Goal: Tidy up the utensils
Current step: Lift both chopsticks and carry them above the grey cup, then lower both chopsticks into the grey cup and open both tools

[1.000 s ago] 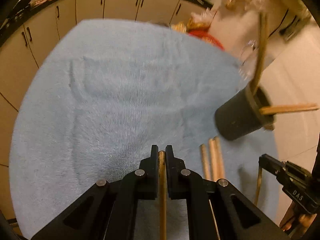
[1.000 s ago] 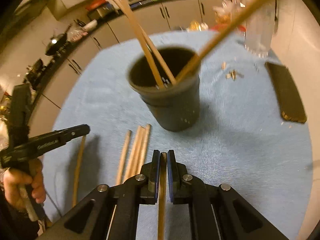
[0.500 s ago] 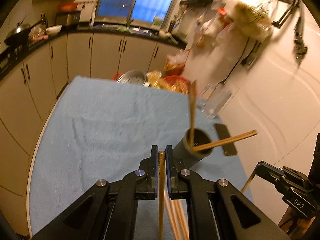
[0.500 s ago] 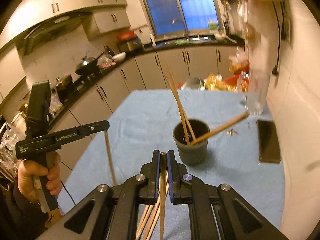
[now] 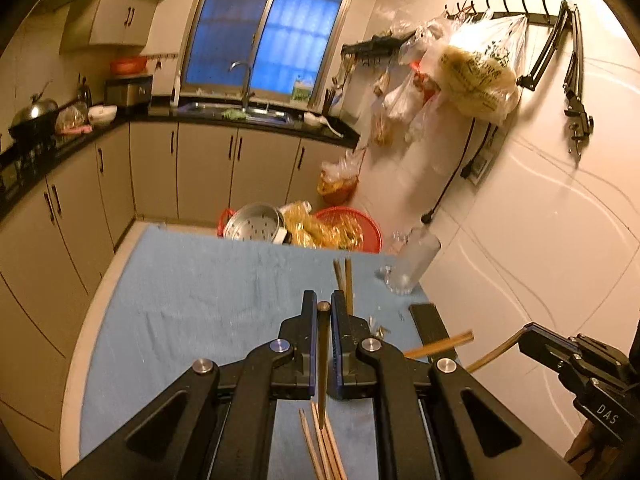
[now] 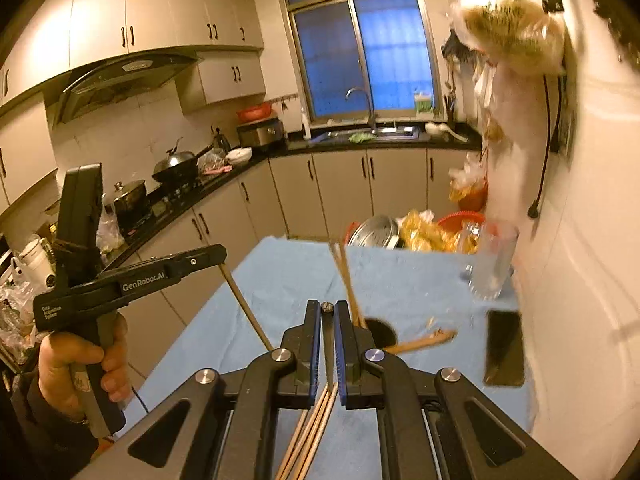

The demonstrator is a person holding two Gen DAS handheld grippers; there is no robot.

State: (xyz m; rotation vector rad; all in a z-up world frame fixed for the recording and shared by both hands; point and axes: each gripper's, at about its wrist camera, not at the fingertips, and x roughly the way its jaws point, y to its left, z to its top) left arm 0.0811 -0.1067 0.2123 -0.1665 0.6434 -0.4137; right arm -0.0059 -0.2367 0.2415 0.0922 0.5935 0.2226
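You hold one chopstick clamped in each gripper, left gripper (image 5: pixel 322 312) and right gripper (image 6: pixel 328 312), above the holder (image 6: pixel 380 334) already bearing several, with loose chopsticks (image 5: pixel 324 448) left on the cloth (image 5: pixel 200 300).

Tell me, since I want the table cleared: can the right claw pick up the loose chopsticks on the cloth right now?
Probably not yet. The right claw is shut on a chopstick, so it must drop that in the dark cup first; the loose chopsticks lie unobstructed below it.
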